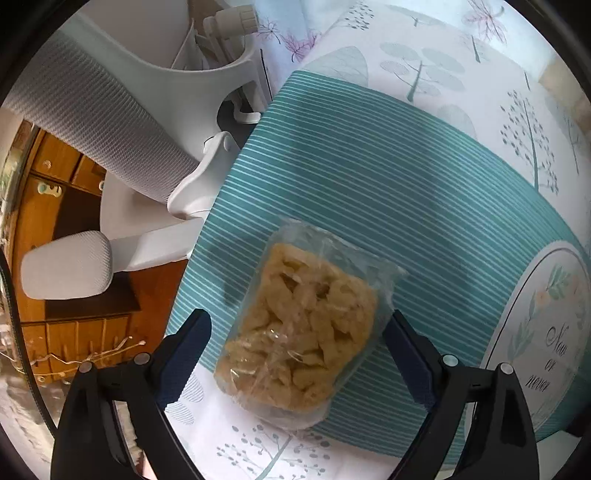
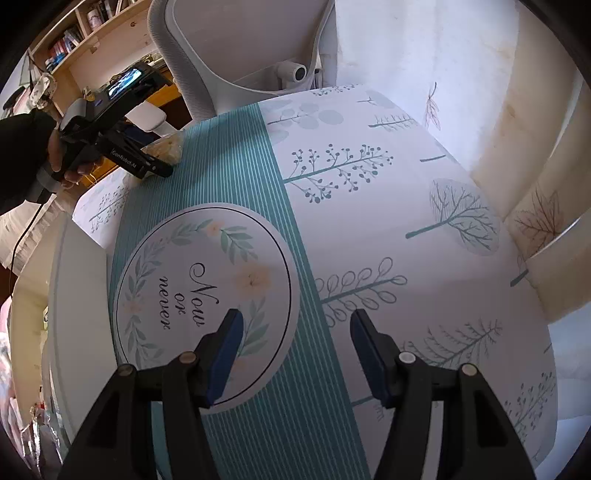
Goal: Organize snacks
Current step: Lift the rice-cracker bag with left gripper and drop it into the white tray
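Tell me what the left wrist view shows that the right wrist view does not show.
Only the left wrist view shows the clear snack bag fully, lying between the open left gripper fingers, plus a wooden cabinet. Only the right wrist view shows the open, empty right gripper, the bookshelf and the hand holding the left gripper. Both show the striped teal runner, the round "Now or never" emblem and the white chair.

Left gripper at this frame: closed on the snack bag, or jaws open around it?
Open. The left gripper straddles the snack bag lying flat on the striped cloth; a gap shows beside one finger, the other only meets the wrapper's edge.
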### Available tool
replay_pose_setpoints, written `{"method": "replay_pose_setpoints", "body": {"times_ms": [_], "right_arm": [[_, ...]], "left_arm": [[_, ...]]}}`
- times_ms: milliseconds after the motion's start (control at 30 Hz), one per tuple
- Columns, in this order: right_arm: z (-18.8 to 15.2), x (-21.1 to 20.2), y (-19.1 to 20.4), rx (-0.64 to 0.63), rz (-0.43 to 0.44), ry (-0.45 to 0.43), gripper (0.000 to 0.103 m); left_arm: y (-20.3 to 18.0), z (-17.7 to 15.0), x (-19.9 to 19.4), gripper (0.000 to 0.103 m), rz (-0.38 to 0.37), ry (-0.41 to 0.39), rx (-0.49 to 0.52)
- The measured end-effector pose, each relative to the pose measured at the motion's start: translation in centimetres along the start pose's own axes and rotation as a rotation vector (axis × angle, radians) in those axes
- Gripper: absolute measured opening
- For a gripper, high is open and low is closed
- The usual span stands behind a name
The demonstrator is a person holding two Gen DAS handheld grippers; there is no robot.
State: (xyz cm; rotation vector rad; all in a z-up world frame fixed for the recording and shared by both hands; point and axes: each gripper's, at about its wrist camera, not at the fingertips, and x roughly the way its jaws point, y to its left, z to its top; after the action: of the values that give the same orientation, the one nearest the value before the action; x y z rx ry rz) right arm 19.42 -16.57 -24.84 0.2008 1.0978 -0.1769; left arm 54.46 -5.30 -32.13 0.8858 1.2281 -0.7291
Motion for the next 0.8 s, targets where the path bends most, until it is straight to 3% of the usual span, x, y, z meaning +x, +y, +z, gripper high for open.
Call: {"method": "replay_pose_setpoints", "body": {"times_ms": [100,267,533,800], "right_arm": [[0.1,0.1,0.0,-0.006,0.004,0.005,0.061],[0.3,0.2,0.1,-0.010,0.005,0.009,0.061],[0.4,0.0,0.5,-0.019,0.001,0.008,0.061],[0.5,-1.1,1.2,-0.035,-0.008,-0.008,0.061]], "left_arm": [[0.9,0.1,0.3,0.089,-0.026,-0.010,-0.014],[1.1,-0.2,0.5,0.069,-0.071,-0.026,-0.026],[0.2,-0.7,-0.5,0.066,-0.040,-0.049,-0.091],[0.5,-2.7,-1.4,0.066,0.046,-0.072,-0.279]]}}
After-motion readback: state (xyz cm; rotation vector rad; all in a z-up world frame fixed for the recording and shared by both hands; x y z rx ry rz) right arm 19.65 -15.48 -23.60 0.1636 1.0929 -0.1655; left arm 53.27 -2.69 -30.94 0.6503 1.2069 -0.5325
